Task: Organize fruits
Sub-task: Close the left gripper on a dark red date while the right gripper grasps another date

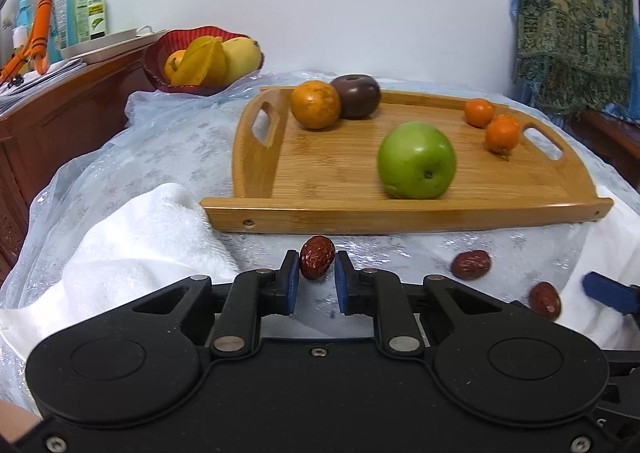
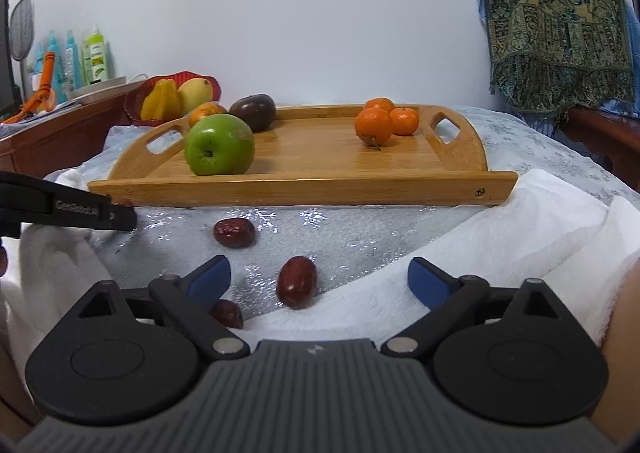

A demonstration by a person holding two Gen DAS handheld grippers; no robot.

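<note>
Left gripper [image 1: 317,267]: its blue pads are pressing on both sides of a red date [image 1: 317,262], clamping it at the lower centre of the left wrist view. The date's long axis is standing roughly upright in the frame, slightly tilted. It is sitting just in front of the near rim of the wooden tray [image 1: 404,215].

Right gripper [image 2: 319,281]: its jaws are standing wide, gripping nothing. A second date [image 2: 297,282] is lying between the fingers at the lower centre of the right wrist view, touching neither pad, with its long axis running upward and slightly right. A third date [image 2: 234,232] is lying beyond it, up and to the left, with its long axis nearly horizontal. A fourth date [image 2: 227,313] is being partly hidden by the left finger linkage.

On the tray, a green apple [image 2: 219,144] is resting left of centre, stem end facing the camera. Behind it, a dark round fruit [image 2: 253,112] and an orange [image 2: 206,111] are sitting touching; the apple is covering most of the orange. Three small tangerines [image 2: 374,125] are clustering at the right end, the rearmost largely hidden.

A red bowl [image 2: 138,105] at the upper left is holding yellow fruit. White towels [image 2: 532,213] are flanking the cloth-covered table [image 2: 540,145].
</note>
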